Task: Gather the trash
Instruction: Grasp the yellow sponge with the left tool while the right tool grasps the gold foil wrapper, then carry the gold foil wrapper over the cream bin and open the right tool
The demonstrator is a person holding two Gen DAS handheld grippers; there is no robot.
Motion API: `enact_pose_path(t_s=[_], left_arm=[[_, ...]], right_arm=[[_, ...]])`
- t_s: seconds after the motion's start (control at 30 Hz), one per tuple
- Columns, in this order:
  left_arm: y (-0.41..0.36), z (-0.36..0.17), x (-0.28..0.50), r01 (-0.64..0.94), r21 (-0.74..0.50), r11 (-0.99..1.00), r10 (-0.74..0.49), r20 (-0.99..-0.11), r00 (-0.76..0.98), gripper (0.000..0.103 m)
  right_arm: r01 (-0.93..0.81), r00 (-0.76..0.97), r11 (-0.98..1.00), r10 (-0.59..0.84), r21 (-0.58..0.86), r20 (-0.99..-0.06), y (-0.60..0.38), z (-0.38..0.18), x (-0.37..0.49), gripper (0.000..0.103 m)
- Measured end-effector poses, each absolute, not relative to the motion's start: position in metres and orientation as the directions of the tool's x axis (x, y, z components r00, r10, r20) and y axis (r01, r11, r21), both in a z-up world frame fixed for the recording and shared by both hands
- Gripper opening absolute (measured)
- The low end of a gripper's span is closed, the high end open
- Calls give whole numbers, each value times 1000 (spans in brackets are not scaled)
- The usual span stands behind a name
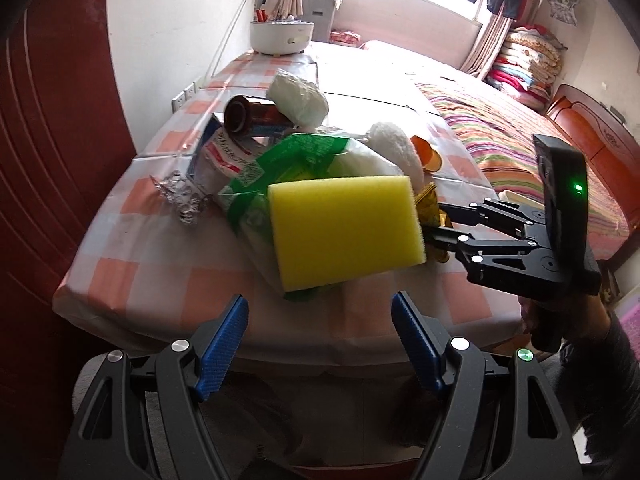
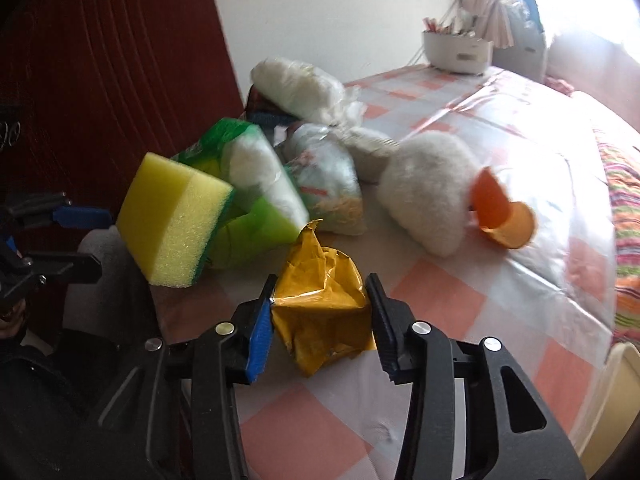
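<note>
Crumpled yellow wrapper (image 2: pixel 324 320) sits pinched between the right gripper (image 2: pixel 320 320) fingers, low over the checked tablecloth (image 2: pixel 440 300). Just beyond, the yellow sponge (image 2: pixel 176 220) leans against a green packet (image 2: pixel 256 200). Farther left, the left gripper (image 1: pixel 318 344) gapes wide, holding nothing.

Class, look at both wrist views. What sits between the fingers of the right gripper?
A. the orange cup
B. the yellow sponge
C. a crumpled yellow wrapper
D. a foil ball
C: in the right wrist view the crumpled yellow wrapper fills the gap between the right gripper's fingers; the sponge lies off to the side.
</note>
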State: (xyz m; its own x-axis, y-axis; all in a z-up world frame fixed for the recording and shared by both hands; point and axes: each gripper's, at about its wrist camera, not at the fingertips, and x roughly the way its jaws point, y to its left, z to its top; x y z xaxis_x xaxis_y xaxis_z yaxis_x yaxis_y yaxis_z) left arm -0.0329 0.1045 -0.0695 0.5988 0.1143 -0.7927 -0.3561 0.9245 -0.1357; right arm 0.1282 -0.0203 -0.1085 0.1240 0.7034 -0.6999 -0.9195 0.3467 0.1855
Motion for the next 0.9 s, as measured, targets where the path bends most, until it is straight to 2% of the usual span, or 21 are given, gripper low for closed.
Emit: enact_pose_path(t_s=[0.17, 0.3, 0.5, 0.57, 0.73, 0.9], left_arm=[[95, -70, -18, -319, -136, 938, 98, -778, 620, 72], [87, -69, -6, -288, -43, 957, 151, -773, 616, 72], [67, -78, 9, -94, 257, 962, 259, -747, 613, 72], [64, -83, 14, -60, 313, 948, 286, -750, 597, 72], [55, -83, 24, -35, 308, 951, 267, -756, 598, 72], [56, -80, 36, -53, 208, 977, 196, -764, 615, 71]], right_arm=[[-906, 149, 362, 759, 221, -634, -42, -92, 130, 42], [-901, 156, 364, 778, 235, -609, -55, -86, 130, 42], [-888, 162, 371, 806, 272, -569, -74, -76, 132, 42], [-884, 171, 375, 815, 279, -554, -80, -72, 133, 42], [-877, 178, 377, 830, 297, -528, -87, -66, 136, 42], [-872, 193, 389, 832, 298, -520, -91, -65, 137, 42]])
